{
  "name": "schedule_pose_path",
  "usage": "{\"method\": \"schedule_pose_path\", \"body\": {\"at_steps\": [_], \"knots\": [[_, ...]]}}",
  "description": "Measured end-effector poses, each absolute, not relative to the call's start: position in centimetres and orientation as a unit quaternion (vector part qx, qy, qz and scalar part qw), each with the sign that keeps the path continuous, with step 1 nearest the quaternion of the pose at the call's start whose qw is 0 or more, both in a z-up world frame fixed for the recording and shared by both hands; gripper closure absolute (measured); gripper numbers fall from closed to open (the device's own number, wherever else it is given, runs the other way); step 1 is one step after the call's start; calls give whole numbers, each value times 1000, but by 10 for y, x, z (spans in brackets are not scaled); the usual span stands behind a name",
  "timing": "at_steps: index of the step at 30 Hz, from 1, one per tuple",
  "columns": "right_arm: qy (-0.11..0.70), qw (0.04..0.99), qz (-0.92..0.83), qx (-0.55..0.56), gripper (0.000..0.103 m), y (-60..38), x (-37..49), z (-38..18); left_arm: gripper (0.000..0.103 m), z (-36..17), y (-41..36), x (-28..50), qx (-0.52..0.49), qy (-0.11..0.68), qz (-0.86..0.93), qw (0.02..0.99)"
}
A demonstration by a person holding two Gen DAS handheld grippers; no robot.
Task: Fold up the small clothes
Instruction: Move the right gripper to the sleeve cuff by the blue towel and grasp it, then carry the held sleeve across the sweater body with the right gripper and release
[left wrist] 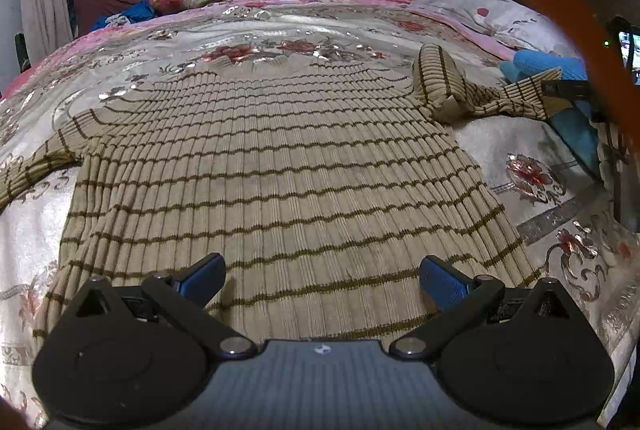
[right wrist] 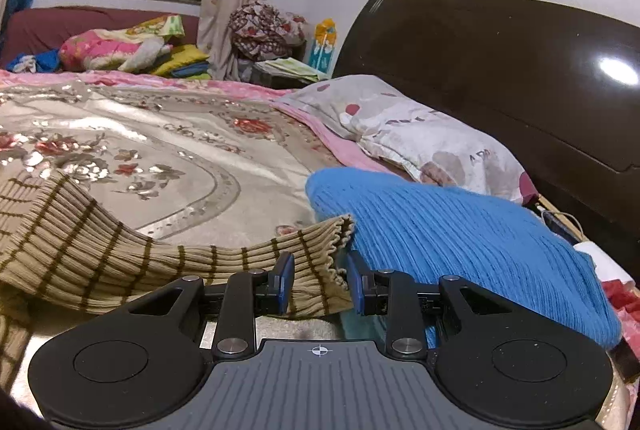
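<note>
The striped sweater (left wrist: pixel 272 165) lies flat on the bedspread (left wrist: pixel 560 238), body spread out, hem nearest you, collar towards the far side of the bed. Its right sleeve (right wrist: pixel 224 262) runs out sideways and its cuff reaches the blue knit (right wrist: pixel 460 238) lying beside the pillow (right wrist: pixel 420 141).

The step in hand appears to be the sleeve fold.

1. Check the right gripper (right wrist: pixel 318 284). Its jaws stand partly apart with the cuff lying between them. The left pad looks to be against the fabric; the right pad seems to stand just clear of the frilled cuff edge. Whether there is any real hold cannot be told, so treat the cuff as not secured.
2. Close until both pads bite the ribbed cuff. Keep the blue knit out of the jaws; it lies touching or just beside the cuff.
3. Lift only enough to clear the bedspread, then carry the cuff across the body of the sweater so the sleeve lies flat and untwisted. The sleeve is bunched near the shoulder; expect to smooth it.
4. The left gripper (left wrist: pixel 322 280) hangs wide open and empty above the hem. You may use it to pin the body while the sleeve travels, since ribbed knit stretches and drags.
</note>
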State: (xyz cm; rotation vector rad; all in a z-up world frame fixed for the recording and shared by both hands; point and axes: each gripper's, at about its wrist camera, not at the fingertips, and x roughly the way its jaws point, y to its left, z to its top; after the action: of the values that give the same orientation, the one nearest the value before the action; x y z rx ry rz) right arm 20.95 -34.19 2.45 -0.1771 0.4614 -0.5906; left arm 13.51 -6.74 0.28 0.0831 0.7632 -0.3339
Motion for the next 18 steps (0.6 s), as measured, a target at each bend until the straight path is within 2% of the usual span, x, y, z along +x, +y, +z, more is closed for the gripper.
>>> {"method": "schedule_pose_path", "body": {"at_steps": [4,9,11,13,18], "knots": [[234,923,-292,-94,75,-342,215,23,0,0,-69,133,43,374,-165,912],[234,922,-297,-87,83,-348,219,26,0,-1,-67,130,50,372,-163,912],[235,920,-301,-91,97,-349,220,28,0,-2,-64,130,48,375,-160,912],[236,921,-299,-80,102,-353,219,30,0,-3,-61,130,45,377,-157,912],[214,934,-284,-48,103,-357,207,42,0,-4,-56,130,40,377,-151,913]]}}
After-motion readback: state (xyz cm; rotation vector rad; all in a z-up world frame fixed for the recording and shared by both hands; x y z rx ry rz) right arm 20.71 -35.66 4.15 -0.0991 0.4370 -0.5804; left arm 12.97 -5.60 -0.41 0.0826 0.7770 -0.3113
